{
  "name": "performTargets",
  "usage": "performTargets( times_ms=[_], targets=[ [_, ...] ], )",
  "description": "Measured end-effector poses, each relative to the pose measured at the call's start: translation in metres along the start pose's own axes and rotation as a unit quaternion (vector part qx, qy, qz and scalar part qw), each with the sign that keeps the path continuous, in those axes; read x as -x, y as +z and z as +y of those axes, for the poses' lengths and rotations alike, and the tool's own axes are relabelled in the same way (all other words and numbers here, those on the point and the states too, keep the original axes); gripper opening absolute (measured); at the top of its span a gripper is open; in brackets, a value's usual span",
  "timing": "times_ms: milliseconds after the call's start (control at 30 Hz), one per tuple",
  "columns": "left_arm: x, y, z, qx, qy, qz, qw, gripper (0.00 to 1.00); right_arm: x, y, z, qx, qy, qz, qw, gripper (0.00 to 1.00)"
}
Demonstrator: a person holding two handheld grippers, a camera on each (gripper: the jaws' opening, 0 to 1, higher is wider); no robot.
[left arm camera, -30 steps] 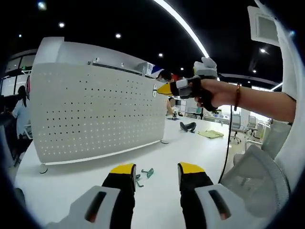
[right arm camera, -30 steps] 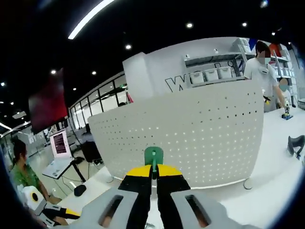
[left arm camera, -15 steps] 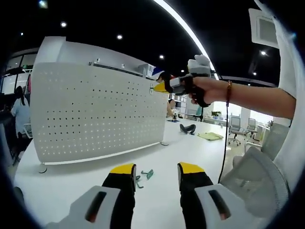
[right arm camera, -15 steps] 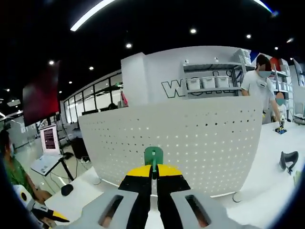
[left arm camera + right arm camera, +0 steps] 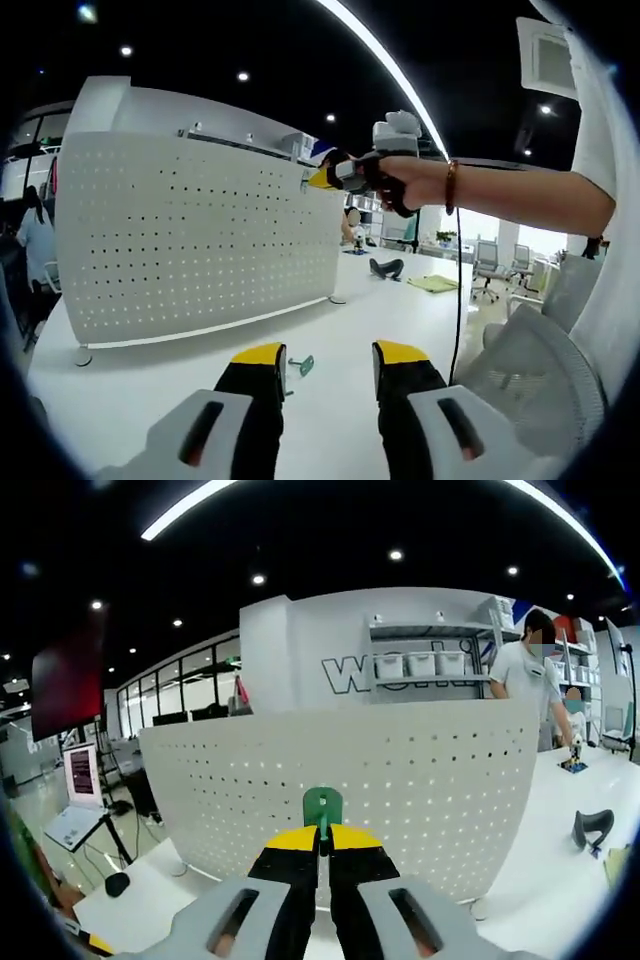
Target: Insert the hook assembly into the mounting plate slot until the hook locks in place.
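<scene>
White perforated metal makes up the curved mounting plate, which stands upright on small feet on the white worktop. In the left gripper view, the left gripper hovers low over the worktop with its yellow-tipped black fingers spread apart and holding nothing. Just beyond its left finger lies a small green metal hook piece on the worktop, near the foot of the plate. Higher up, the right gripper comes in from the right, carried by a person's hand with a bracelet at the wrist, its yellow tip up by the top right corner of the plate; whether it touches the plate cannot be told.

In the right gripper view, the right gripper's fingers are clenched on the green hook assembly, whose rounded green tab sticks up above the yellow tips. It is held facing the perforated face of the plate. A person in a white shirt stands behind the plate, beside grey wall shelves.
</scene>
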State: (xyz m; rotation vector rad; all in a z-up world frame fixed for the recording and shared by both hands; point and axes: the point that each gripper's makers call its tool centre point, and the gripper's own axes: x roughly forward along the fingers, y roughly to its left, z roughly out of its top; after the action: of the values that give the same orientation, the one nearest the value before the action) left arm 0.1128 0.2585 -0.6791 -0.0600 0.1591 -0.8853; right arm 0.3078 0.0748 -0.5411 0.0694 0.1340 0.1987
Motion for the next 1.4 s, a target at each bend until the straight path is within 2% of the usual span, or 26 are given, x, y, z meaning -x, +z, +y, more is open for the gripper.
performTargets(
  times_ms=[533,1000,1400],
  targets=[
    [0.001,-0.003,0.006,-0.001,0.012,0.007,0.9999,0.40,-0.031,0.013,-0.019,0.015,-0.025,-0.012,0.9995,0.01],
    [0.002,-0.004,0.006,-0.003,0.011,0.015,0.9998,0.41,-0.043,0.018,-0.043,0.034,-0.045,-0.005,0.9984,0.01],
    [0.003,-0.002,0.011,-0.005,0.017,0.016,0.9997,0.42,-0.058,0.024,-0.051,0.055,-0.058,-0.005,0.9968,0.01]
  ],
)
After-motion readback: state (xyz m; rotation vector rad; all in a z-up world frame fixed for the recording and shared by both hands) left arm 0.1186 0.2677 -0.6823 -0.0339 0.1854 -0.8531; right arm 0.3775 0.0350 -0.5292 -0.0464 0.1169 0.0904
